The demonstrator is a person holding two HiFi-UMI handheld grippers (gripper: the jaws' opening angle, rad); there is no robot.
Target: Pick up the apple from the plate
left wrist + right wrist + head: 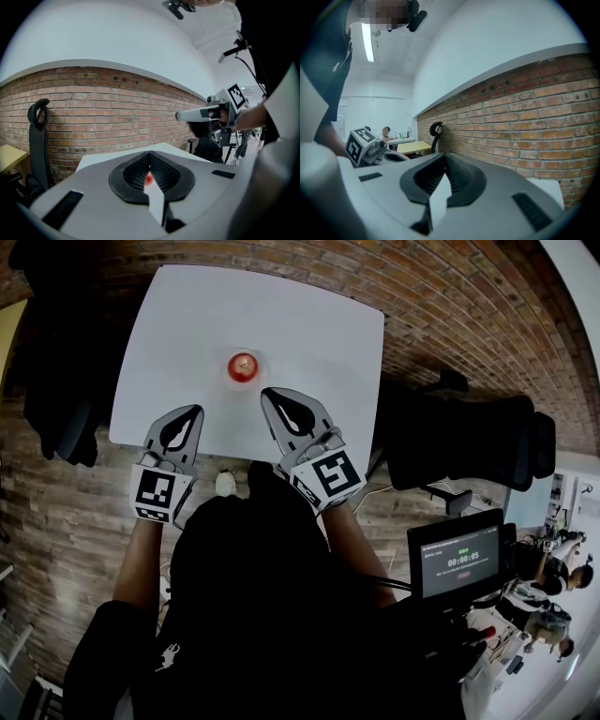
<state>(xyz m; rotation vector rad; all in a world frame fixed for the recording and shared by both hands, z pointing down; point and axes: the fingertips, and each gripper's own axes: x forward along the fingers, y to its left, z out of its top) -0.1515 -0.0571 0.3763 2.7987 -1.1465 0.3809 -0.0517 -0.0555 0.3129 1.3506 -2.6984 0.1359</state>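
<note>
Red apple (243, 366): whole overhead, sliver beyond left tool (150, 158).

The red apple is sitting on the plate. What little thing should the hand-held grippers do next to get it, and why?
Probably open the right hand-held gripper first. Its jaws are shut, so they cannot fit around the apple, which sits untouched on its plate just past that gripper's tip. The left hand-held gripper is shut too and looks farther away.
</note>
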